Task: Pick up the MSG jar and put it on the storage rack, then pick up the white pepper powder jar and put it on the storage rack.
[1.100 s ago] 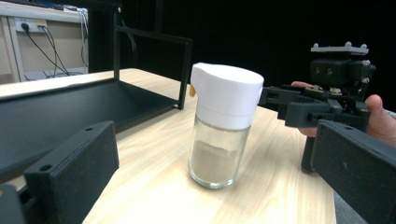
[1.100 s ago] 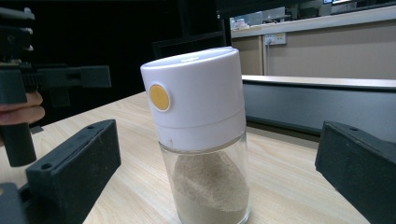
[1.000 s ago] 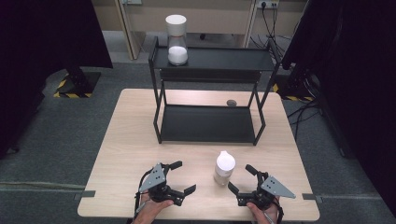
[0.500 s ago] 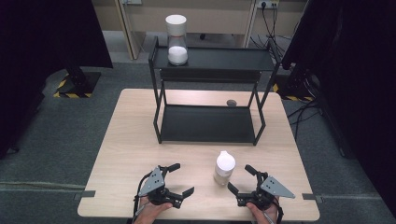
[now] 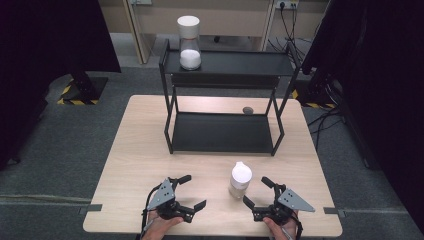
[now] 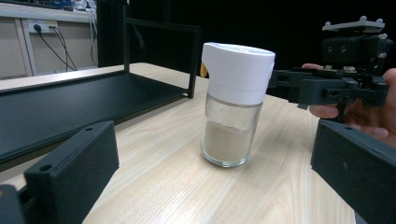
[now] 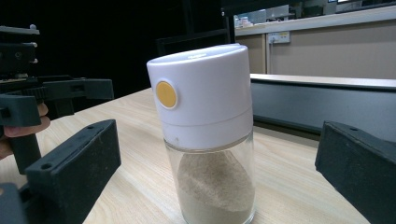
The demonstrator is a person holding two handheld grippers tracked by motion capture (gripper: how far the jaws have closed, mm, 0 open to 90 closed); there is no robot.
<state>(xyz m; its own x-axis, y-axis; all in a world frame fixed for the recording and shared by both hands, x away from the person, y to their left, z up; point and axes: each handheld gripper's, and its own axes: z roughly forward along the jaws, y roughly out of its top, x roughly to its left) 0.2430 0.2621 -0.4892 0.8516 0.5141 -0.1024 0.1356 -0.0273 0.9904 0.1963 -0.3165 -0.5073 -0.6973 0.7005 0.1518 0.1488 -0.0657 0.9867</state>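
Note:
A glass jar [image 5: 240,180] with a white cap and pale powder stands upright on the wooden table [image 5: 140,150] near its front edge. My right gripper [image 5: 256,191] is open just right of the jar, aimed at it and not touching. My left gripper [image 5: 193,191] is open a hand's width to the jar's left. In the left gripper view the jar [image 6: 233,116] stands ahead between wide-apart jaws. The right gripper view has the jar [image 7: 205,140] close up with an orange button on its cap. A second similar jar [image 5: 189,42] stands on the rack's top shelf.
A black two-tier metal rack [image 5: 225,132] occupies the middle and back of the table, its lower shelf bare. A small dark object [image 5: 247,110] lies on the table behind the rack. Dark curtains flank both sides.

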